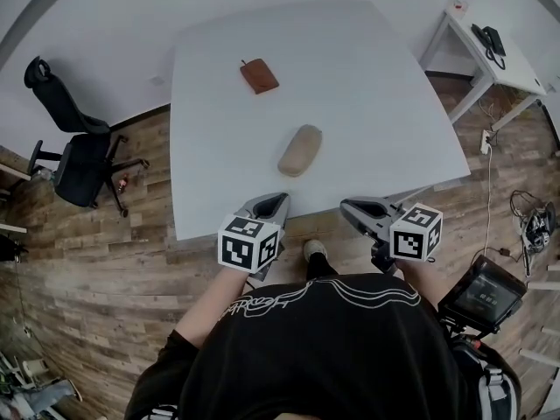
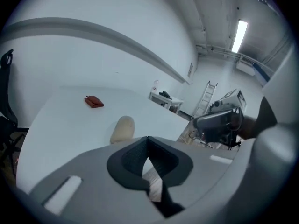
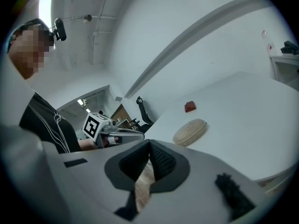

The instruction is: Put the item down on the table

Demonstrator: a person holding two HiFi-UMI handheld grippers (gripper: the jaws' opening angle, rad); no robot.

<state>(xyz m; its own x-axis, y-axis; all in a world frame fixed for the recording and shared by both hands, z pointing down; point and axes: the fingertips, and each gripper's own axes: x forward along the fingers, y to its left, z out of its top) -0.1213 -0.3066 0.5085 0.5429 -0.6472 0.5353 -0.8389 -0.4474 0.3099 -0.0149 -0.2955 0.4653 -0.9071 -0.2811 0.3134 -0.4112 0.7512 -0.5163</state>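
A beige oval case [image 1: 300, 150] lies flat on the white table [image 1: 367, 86], near its front middle. It also shows in the left gripper view [image 2: 123, 129] and the right gripper view [image 3: 190, 131]. A red-brown pouch [image 1: 259, 76] lies farther back. My left gripper [image 1: 273, 201] hovers at the table's front edge, shut, with nothing between its pads [image 2: 148, 141]. My right gripper [image 1: 354, 208] hangs just off that edge to the right, its pads [image 3: 149, 146] also shut on nothing. Both grippers are short of the case and touch nothing.
A black office chair [image 1: 74, 147] stands on the wooden floor to the left. A small white desk [image 1: 490, 55] with a dark phone is at the back right. A dark device [image 1: 481, 294] hangs at the person's right side.
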